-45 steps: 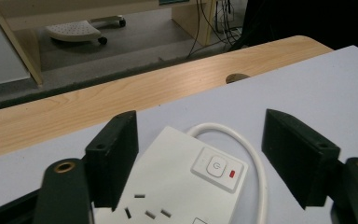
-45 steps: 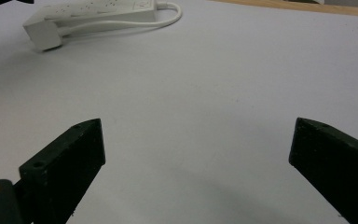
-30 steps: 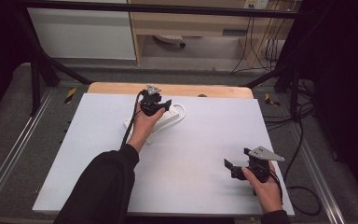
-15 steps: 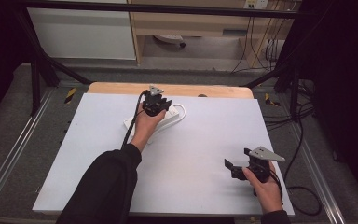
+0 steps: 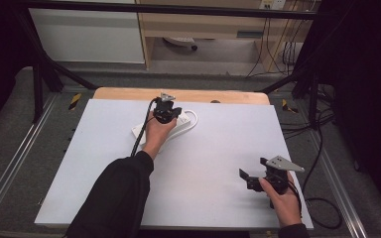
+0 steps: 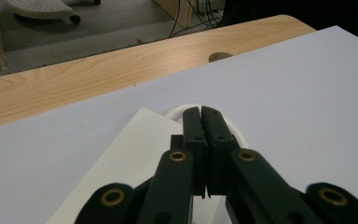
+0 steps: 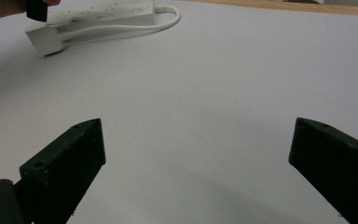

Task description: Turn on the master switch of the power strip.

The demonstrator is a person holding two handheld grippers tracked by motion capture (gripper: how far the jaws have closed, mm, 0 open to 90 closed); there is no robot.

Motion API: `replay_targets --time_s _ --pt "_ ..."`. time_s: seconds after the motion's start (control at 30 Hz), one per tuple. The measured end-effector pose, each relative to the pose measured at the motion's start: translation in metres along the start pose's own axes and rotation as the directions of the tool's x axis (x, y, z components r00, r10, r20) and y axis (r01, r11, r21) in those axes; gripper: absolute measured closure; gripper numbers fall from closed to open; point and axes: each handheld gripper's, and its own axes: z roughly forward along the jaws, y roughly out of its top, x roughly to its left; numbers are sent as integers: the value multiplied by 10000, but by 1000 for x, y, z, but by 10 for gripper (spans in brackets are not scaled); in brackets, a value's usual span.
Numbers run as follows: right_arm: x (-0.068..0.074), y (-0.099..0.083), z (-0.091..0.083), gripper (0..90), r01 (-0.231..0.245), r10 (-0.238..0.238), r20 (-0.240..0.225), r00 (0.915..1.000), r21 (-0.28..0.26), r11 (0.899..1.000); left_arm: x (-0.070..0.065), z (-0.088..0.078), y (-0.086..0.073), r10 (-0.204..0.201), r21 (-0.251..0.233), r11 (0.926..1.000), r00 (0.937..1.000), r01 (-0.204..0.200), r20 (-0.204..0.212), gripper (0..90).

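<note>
A white power strip (image 5: 184,121) lies at the far middle of the white table top (image 5: 213,148), its white cable (image 5: 194,118) looped at the right end. My left gripper (image 5: 170,113) hovers over the strip. Its jaws have just been closing and now meet, shut with nothing between them; in the left gripper view the gripper (image 6: 200,110) points over the strip (image 6: 121,158) and the cable loop (image 6: 175,111). My right gripper (image 5: 252,169) rests near the front right, open and empty. The right gripper (image 7: 196,140) faces bare table, with the strip (image 7: 102,13) far off.
A wooden desk edge (image 5: 129,94) with a round hole (image 6: 220,57) runs behind the white top. Black cables (image 5: 322,198) trail on the floor at the right. Metal rails (image 5: 10,163) flank the table.
My left gripper has edged slightly over the power strip. The right hand and gripper have stayed where they were.
</note>
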Motion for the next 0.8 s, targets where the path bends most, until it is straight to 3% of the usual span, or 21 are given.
replay_targets --time_s 0.17,0.5,0.8 --pt "-1 0 0 40 -30 30 -29 10000 -33 10000 -1 6 1 -85 260 9996 10000 84 28 900" --pt "-3 -1 -1 39 -91 91 -30 10000 -57 9999 -9 19 3 233 884 9958 9997 -243 116 900" --pt "-5 -1 -1 39 -158 158 -57 9999 -82 9998 -8 27 2 395 1376 9897 9992 -383 -55 900"
